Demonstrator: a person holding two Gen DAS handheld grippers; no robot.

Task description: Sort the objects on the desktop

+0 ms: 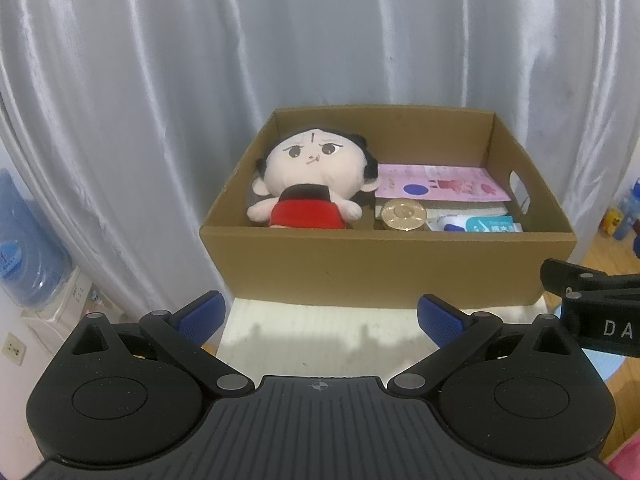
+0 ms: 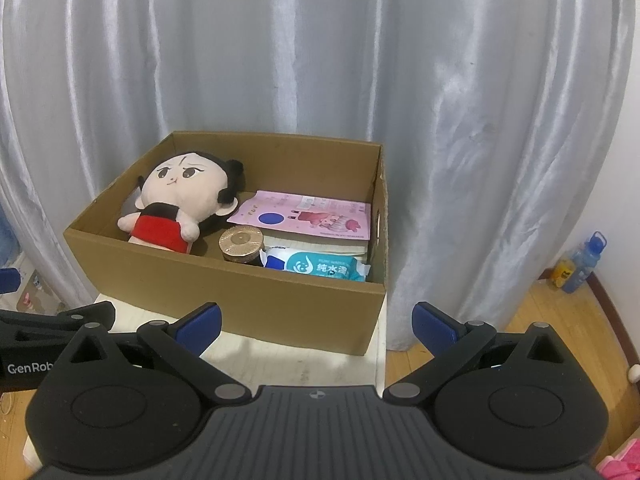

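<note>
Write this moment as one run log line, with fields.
left tool: open, empty | right tool: open, empty | brown cardboard box: holds plush doll with red dress, pink paper packet, gold-lidded jar, wet wipes pack

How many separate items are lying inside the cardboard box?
4 visible: plush doll at left, pink booklet at back right, gold-lidded jar in the middle, wet wipes pack at front right. More may lie underneath.

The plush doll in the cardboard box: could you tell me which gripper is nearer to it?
Left. The left gripper faces the box's doll side, so the plush doll lies almost straight ahead. The right gripper sits further right, with the doll well off to its left.
</note>
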